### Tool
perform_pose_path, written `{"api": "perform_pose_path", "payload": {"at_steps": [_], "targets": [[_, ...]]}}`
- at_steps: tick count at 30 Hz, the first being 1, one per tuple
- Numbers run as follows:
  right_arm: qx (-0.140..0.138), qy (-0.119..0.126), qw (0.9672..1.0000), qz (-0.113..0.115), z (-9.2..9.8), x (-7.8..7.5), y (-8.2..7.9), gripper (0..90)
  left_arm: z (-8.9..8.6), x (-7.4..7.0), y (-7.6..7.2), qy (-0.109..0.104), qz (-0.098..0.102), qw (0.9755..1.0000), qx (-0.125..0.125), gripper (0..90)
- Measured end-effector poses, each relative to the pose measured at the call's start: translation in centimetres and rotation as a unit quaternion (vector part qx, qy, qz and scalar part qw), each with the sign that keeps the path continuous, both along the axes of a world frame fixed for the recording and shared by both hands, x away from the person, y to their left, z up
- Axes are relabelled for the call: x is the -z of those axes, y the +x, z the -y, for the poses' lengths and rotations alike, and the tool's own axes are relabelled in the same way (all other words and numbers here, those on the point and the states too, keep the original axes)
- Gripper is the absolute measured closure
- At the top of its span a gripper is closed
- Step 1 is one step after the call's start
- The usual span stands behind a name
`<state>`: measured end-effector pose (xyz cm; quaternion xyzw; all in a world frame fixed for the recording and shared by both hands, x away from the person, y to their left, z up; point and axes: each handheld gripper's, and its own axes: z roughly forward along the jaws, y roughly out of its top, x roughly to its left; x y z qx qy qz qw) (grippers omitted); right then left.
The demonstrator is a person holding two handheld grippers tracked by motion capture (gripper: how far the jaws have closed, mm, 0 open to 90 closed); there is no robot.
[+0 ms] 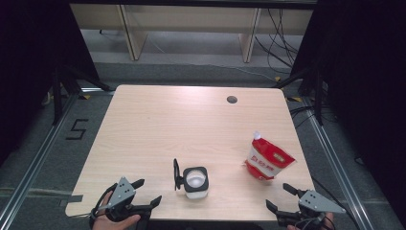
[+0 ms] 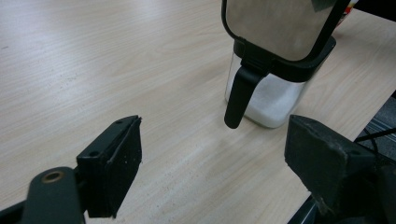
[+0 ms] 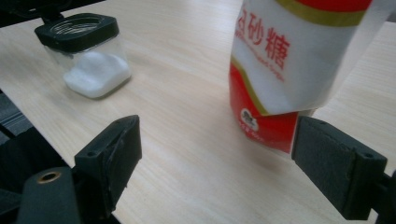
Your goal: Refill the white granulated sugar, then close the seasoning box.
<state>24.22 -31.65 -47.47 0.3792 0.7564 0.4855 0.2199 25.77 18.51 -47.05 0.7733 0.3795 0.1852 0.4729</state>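
A clear jar [image 1: 195, 182] with white powder stands near the front edge of the table [image 1: 158, 124], its black lid [image 1: 176, 174] flipped up. A red-white pouch [image 1: 266, 159] stands to its right. The left gripper [image 1: 143, 192] and right gripper [image 1: 279, 197] both hold their jaws wide, empty.

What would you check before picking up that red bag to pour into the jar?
1. Jar lid open: ok, it is flipped up at the jar's left side.
2. Jar has room: ok, white powder fills just the bottom.
3. Bag within reach of the right gripper: ok, it stands just ahead of the open jaws.
4. Bag spout opened: cannot tell, its white tip is too small to judge.
5. Left gripper free to steady the jar: ok, open and holding nothing.
6. Table between bag and jar free of clutter: ok.
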Motion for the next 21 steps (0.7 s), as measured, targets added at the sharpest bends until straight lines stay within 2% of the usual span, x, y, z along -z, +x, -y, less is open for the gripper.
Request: {"api": "perform_pose_path", "payload": {"at_steps": [1, 3, 5, 6, 7, 8, 10, 11, 12, 13, 14, 15, 16, 17, 18, 20, 21], "targets": [[0.0, -0.001, 1.0, -0.008, -0.2, 0.1, -0.2, 16.8, 0.1, -0.1, 0.0, -0.011, 0.001, 0.9999, 0.001, 18.4], [-0.002, -0.007, 1.0, -0.002, -0.1, 0.1, -0.1, 16.8, 0.2, -0.2, -0.1, -0.012, -0.001, 0.9999, 0.003, 18.4], [-0.005, -0.006, 0.9999, -0.008, -0.1, 0.1, -0.3, 16.9, 0.3, -0.4, -0.1, -0.016, 0.002, 0.9998, 0.006, 19.0], [-0.005, -0.006, 0.9999, -0.008, -0.1, 0.1, -0.3, 16.9, 0.3, -0.5, -0.1, -0.012, 0.003, 0.9999, 0.008, 19.0], [-0.005, -0.006, 1.0, -0.005, -0.2, 0.2, -0.2, 16.9, 0.6, -0.7, -0.1, -0.019, 0.002, 0.9998, 0.011, 20.0], [-0.004, -0.004, 0.9999, -0.012, -0.2, 0.2, -0.3, 16.9, 0.7, -0.8, -0.1, -0.02, 0.001, 0.9997, 0.012, 20.9], [-0.007, -0.007, 0.9999, -0.01, -0.2, 0.2, -0.2, 16.9, 0.8, -1.0, -0.2, -0.014, 0.004, 0.9998, 0.016, 26.7], [-0.008, -0.007, 0.9999, -0.01, -0.2, 0.3, -0.2, 17.1, 0.9, -1.1, -0.2, -0.012, 0.008, 0.9998, 0.017, 26.7], [-0.007, -0.006, 0.9998, -0.016, -0.3, 0.4, -0.2, 17.2, 1.1, -1.3, -0.2, -0.02, 0.013, 0.9996, 0.018, 36.9], [-0.006, -0.004, 0.9997, -0.025, -0.4, 0.4, -0.3, 17.4, 1.1, -1.5, -0.2, -0.014, 0.016, 0.9996, 0.019, 40.8], [-0.006, -0.004, 0.9997, -0.025, -0.4, 0.4, -0.3, 17.4, 1.1, -1.5, -0.2, -0.014, 0.016, 0.9996, 0.019, 46.2], [-0.011, -0.01, 0.9998, -0.015, -0.4, 0.4, -0.1, 17.5, 1.2, -1.6, -0.2, -0.012, 0.025, 0.9993, 0.025, 52.7], [-0.012, -0.009, 0.9997, -0.02, -0.4, 0.4, -0.1, 17.5, 1.2, -1.7, -0.2, -0.006, 0.031, 0.9991, 0.03, 58.6], [-0.001, -0.003, 0.9993, -0.036, -0.6, 0.4, -0.4, 17.6, 1.3, -1.8, -0.1, -0.003, 0.033, 0.999, 0.031, 64.2], [-0.006, -0.008, 0.9996, -0.026, -0.5, 0.4, -0.2, 17.7, 1.3, -1.9, 0.0, -0.001, 0.035, 0.9987, 0.036, 69.9], [-0.004, -0.005, 0.9995, -0.031, -0.6, 0.4, -0.3, 17.8, 1.6, -1.9, 0.0, -0.007, 0.034, 0.9989, 0.032, 76.7], [-0.012, -0.006, 0.9996, -0.026, -0.5, 0.5, -0.1, 17.9, 1.7, -2.3, 0.1, 0.0, 0.036, 0.9987, 0.036, 80.9]]}}
